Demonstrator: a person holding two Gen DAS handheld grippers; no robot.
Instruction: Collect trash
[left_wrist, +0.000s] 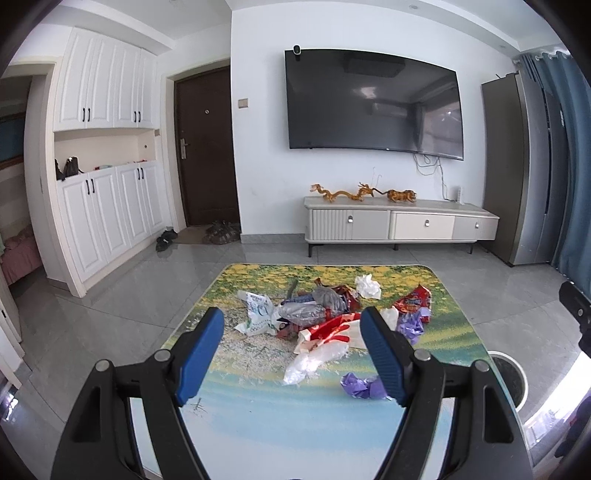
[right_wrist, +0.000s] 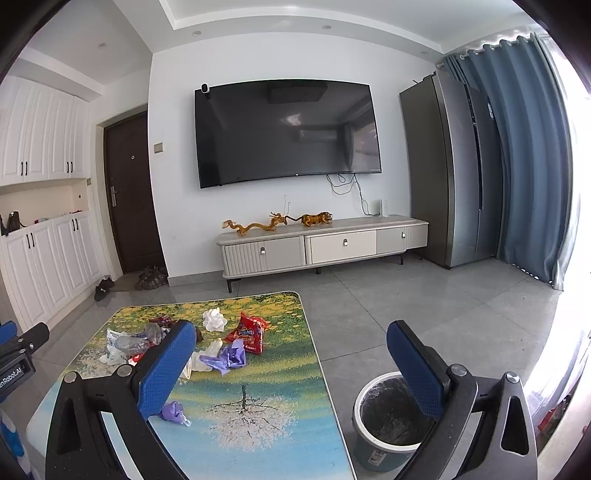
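A pile of trash (left_wrist: 325, 317) lies on the low table (left_wrist: 258, 417) with a landscape print: red snack wrappers (right_wrist: 247, 332), white crumpled paper (left_wrist: 368, 286), clear plastic (left_wrist: 314, 360), a white bag (left_wrist: 258, 314) and purple wrappers (left_wrist: 360, 386). My left gripper (left_wrist: 293, 326) is open and empty, held above the table's near part, fingers framing the pile. My right gripper (right_wrist: 291, 339) is open and empty, above the table's right edge. A round bin (right_wrist: 389, 421) with a dark liner stands on the floor right of the table; its rim shows in the left wrist view (left_wrist: 511, 380).
A TV cabinet (left_wrist: 400, 223) with golden figurines stands against the far wall under a wall TV (left_wrist: 373, 103). A fridge (right_wrist: 450, 170) and blue curtains (right_wrist: 524, 155) are at the right. White cupboards (left_wrist: 103, 166), a dark door and shoes are at the left.
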